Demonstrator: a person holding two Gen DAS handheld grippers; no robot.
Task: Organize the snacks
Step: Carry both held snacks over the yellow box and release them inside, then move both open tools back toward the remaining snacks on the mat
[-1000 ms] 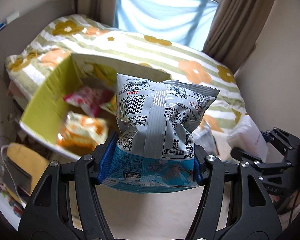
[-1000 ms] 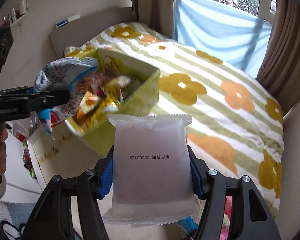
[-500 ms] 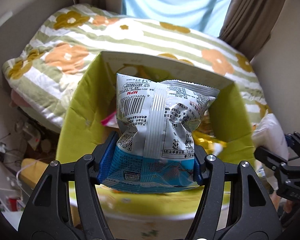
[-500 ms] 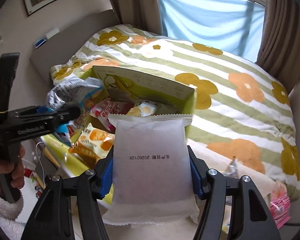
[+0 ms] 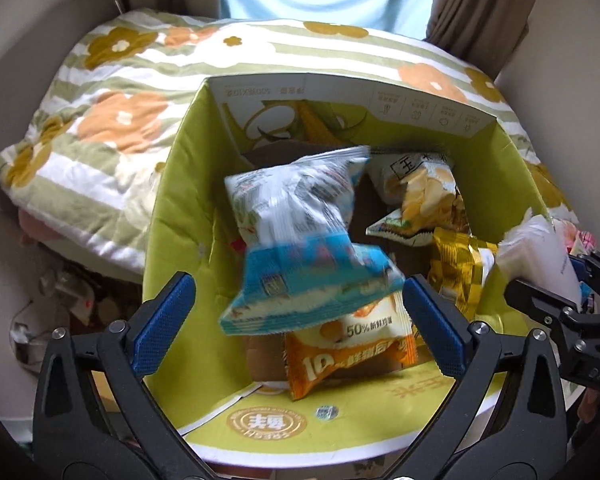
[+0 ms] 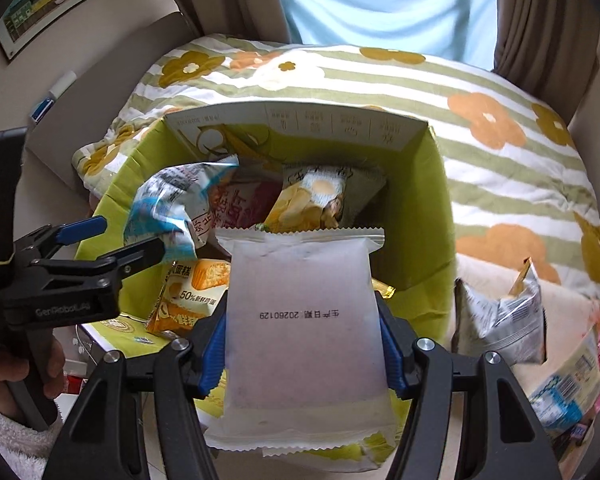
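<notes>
Half a second ago the left gripper (image 5: 296,314) pinched the blue-and-white crinkled snack bag (image 5: 300,240); now its blue-padded fingers (image 5: 162,320) stand spread apart and the blurred bag hangs free in mid-frame over the open green cardboard box (image 5: 180,184), above an orange cake packet (image 5: 352,344) on the box floor. Bare brown floor shows toward the box's upper centre, while at right the right gripper (image 6: 304,348) stays clenched on the frosted white flat packet (image 6: 304,320) over the box's near rim.
</notes>
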